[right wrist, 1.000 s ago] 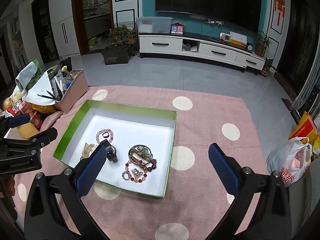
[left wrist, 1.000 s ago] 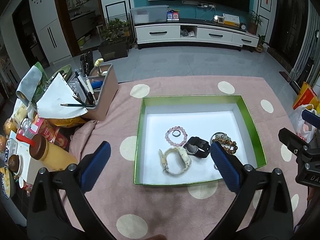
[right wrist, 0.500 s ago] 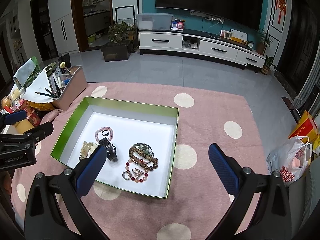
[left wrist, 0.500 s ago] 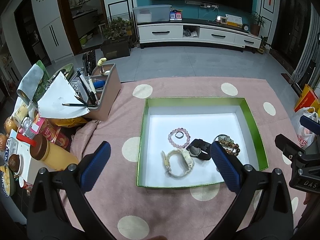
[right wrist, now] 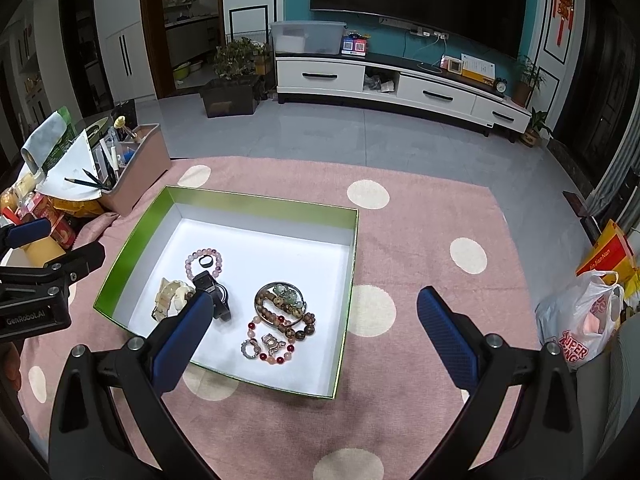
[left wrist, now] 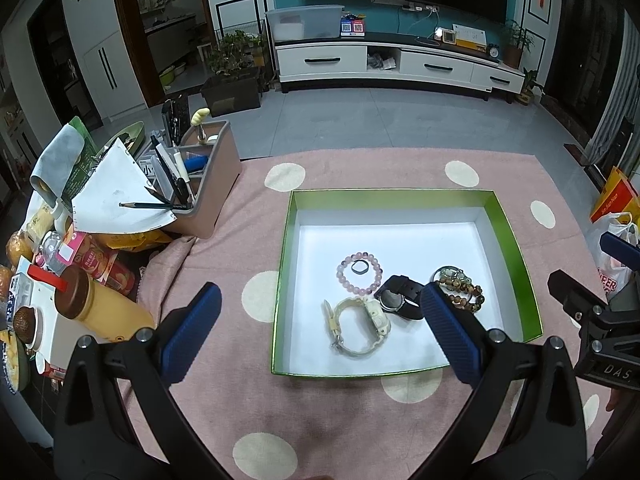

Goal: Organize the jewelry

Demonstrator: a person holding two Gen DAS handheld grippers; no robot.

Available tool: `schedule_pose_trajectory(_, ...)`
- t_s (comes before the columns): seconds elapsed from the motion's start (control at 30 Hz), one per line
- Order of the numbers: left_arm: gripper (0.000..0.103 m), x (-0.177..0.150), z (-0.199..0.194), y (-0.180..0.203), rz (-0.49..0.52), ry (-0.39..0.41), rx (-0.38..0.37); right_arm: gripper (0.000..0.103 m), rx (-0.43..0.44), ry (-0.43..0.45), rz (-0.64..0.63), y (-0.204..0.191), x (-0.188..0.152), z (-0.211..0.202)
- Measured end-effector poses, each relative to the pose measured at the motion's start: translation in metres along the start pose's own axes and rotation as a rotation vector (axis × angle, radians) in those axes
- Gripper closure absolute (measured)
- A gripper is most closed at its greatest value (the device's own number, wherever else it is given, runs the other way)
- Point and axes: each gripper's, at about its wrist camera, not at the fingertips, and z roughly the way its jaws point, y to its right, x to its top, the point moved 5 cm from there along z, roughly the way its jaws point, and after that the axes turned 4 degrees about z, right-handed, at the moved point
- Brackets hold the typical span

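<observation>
Here, round beaded bracelet (left wrist: 359,273), glossy green box (left wrist: 516,248)

pink polka-dot cloth (left wrist: 224,272), pen caddy (left wrist: 200,184), yellow bottle (left wrist: 100,312), plastic bag (right wrist: 580,320), tv stand (right wrist: 400,84)

Glossy green-walled box (right wrist: 256,201), beaded bracelets (right wrist: 204,263) inside, on fuzzy pink cloth (right wrist: 420,216).

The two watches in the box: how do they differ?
The cream watch is pale with its strap in a wide open loop; the black watch is dark and lies more compactly. The cream watch lies nearer the box's front edge, the black watch beside the beaded bracelets. Both rest on the white floor, ungripped.
</observation>
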Motion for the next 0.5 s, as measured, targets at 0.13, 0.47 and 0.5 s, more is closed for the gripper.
schedule_pose_trajectory(0.13,0.002,-0.0003,0.0018,0.0001,-0.001,-0.003,0.002,0.001,0.0,0.001,-0.001,-0.0001,0.0,0.0)
schedule_pose_trajectory(0.47,0.002,-0.0036,0.0059,-0.0003,0.003,-0.011,0.021,0.001,0.0,0.001,-0.001,-0.0009,0.0,0.0008)
schedule_pose_trajectory(0.5,0.002,-0.0024,0.0055,-0.0006,0.003,-0.011,0.022,0.001,0.0,0.001,-0.001,-0.0009,0.0,0.001)
